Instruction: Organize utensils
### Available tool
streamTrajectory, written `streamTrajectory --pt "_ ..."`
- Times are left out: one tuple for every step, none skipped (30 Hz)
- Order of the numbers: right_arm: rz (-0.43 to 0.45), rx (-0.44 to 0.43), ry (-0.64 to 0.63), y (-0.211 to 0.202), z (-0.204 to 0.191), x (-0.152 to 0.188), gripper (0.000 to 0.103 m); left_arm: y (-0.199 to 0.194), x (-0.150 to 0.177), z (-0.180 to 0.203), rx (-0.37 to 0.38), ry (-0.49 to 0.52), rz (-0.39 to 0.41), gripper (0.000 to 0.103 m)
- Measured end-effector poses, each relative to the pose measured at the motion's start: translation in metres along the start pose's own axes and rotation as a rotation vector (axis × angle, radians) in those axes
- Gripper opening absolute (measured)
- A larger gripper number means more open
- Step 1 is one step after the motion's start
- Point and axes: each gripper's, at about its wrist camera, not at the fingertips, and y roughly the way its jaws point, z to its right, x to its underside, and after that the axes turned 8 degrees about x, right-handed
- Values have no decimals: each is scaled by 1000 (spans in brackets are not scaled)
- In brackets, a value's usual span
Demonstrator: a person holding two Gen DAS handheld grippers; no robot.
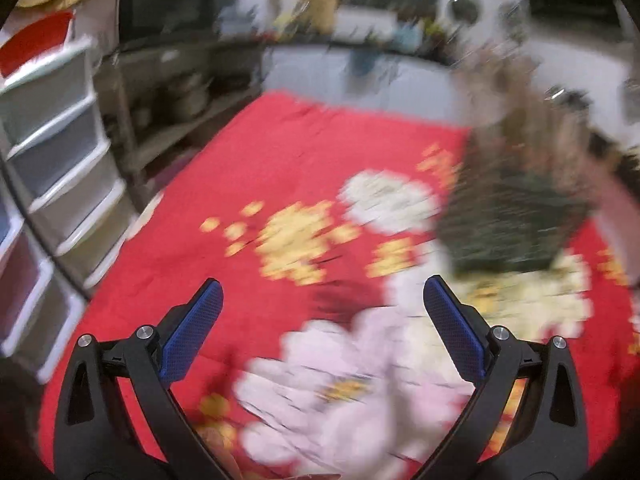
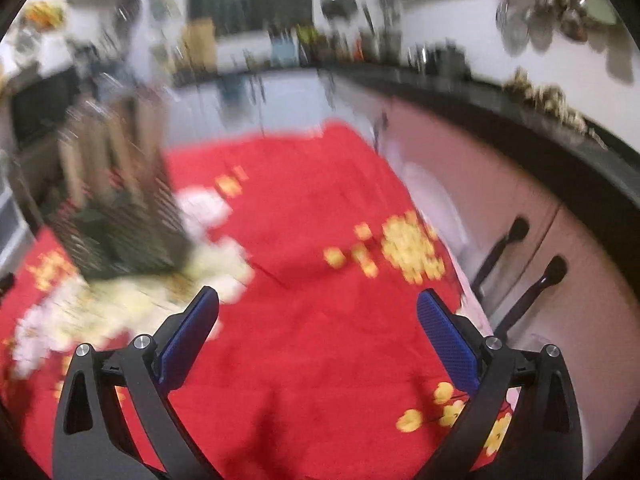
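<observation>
Both views are blurred by motion. A dark mesh utensil holder (image 1: 516, 216) with several wooden-handled utensils (image 1: 532, 120) upright in it stands on a red flowered cloth (image 1: 288, 152). It is ahead and right of my left gripper (image 1: 324, 304), which is open and empty above the cloth. In the right wrist view the holder (image 2: 120, 232) stands ahead and left of my right gripper (image 2: 318, 312), also open and empty. No loose utensils show on the cloth.
White plastic drawers (image 1: 60, 168) and a shelf with pots (image 1: 188, 96) stand left of the table. A dark counter (image 2: 520, 108) with cabinet doors and black handles (image 2: 516, 280) runs along the right. Ladles (image 2: 560, 12) hang on the wall.
</observation>
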Motion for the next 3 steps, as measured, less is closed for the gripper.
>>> streamTrajectory --pt "-40 18 -8 14 -1 0 97 18 -2 -7 -36 -2 -55 93" --pt "-76 39 -16 26 -2 1 97 28 -3 -11 -48 -11 -84 93" --pt "-108 39 -20 41 -5 3 97 43 -3 -18 -52 -27 -117 93"
